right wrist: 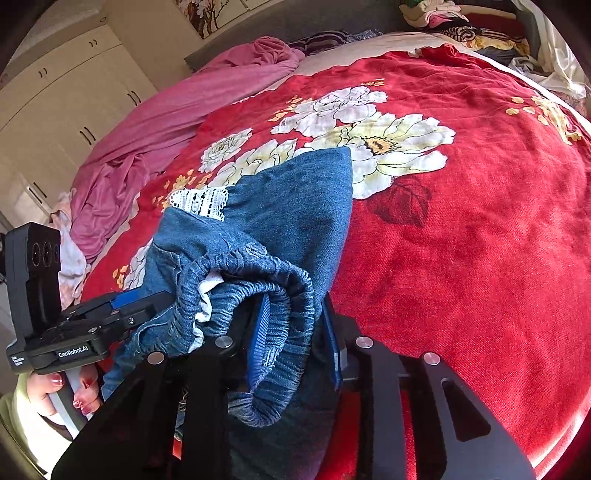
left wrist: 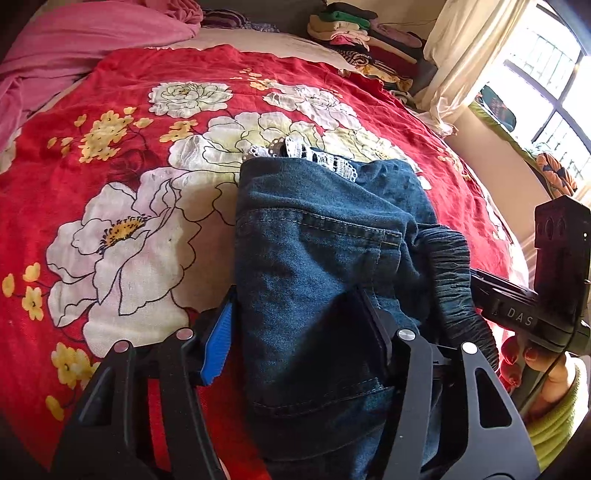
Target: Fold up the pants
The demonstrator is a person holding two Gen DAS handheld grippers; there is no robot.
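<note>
The dark blue denim pants (left wrist: 317, 258), bunched with a gathered elastic waistband (right wrist: 273, 295) and white lace trim (right wrist: 201, 201) at twelve o'clock, lie on the red floral bedspread (left wrist: 110, 147), clamped by both left tongs (left wrist: 295, 332) and right tongs (right wrist: 295, 339).

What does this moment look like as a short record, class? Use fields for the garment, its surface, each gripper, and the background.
Garment: blue denim pants with lace trim at the far end and an elastic waistband
Surface: red floral bedspread
Left gripper: fingers on either side of a denim fold; whether they clamp it cannot be told
Right gripper: pads set around the gathered waistband
Background: pink sheet, stacked clothes, window
</note>
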